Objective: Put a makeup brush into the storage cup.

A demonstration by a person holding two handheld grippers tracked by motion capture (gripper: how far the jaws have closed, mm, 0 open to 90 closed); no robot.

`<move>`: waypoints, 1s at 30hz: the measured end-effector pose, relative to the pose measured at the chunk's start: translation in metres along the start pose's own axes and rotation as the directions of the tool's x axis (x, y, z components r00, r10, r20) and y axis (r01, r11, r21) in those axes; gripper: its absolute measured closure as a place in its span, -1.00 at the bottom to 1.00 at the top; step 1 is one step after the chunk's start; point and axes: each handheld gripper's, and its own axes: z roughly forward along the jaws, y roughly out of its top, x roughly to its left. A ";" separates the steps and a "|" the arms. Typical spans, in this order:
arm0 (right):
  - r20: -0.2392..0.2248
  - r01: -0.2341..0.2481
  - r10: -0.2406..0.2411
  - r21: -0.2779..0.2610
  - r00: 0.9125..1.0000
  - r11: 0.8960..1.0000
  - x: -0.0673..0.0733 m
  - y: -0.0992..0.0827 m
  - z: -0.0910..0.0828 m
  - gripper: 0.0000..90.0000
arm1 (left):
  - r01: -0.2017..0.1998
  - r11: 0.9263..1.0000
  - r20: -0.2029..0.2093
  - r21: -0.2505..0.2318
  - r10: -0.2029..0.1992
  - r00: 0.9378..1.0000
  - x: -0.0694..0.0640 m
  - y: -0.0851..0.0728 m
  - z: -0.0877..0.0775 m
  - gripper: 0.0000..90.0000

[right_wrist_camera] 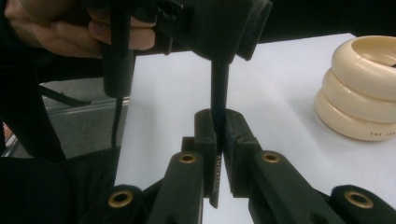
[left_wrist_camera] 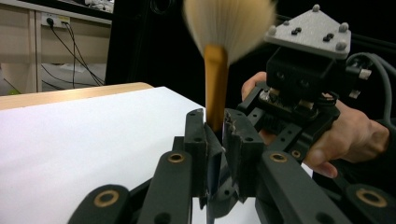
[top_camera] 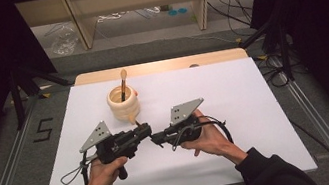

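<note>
My left view blurs the pale, fluffy bristle head (left_wrist_camera: pixel 229 23) of the wooden-handled brush, cropped by the top edge.

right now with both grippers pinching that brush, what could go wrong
1. Both grippers clamp one slim makeup brush: the left gripper on the tan part below the bristles, the right gripper on the dark handle. Pulling or twisting against each other might bend it or let it slip.
2. The cream ribbed holder, with another brush standing in it, sits close behind; a swing could tip it.
</note>
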 end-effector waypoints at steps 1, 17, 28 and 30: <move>0.001 -0.007 0.007 -0.011 1.000 1.000 0.000 0.000 -0.001 0.91 | -0.001 1.000 -0.001 0.005 0.001 1.000 0.000 -0.001 0.000 0.76; -0.016 -0.013 0.012 -0.022 1.000 1.000 0.001 0.001 0.001 0.90 | -0.014 1.000 0.006 0.001 0.014 1.000 -0.001 -0.001 0.001 0.83; 0.040 -0.031 0.030 0.010 0.999 0.999 -0.002 -0.001 -0.002 0.44 | -0.032 0.999 -0.051 0.013 0.033 0.998 0.004 0.000 -0.003 0.84; 0.066 -0.041 0.040 0.015 0.997 0.999 -0.003 -0.001 -0.005 0.28 | -0.031 0.999 -0.066 0.010 0.032 0.997 0.007 0.001 -0.004 0.84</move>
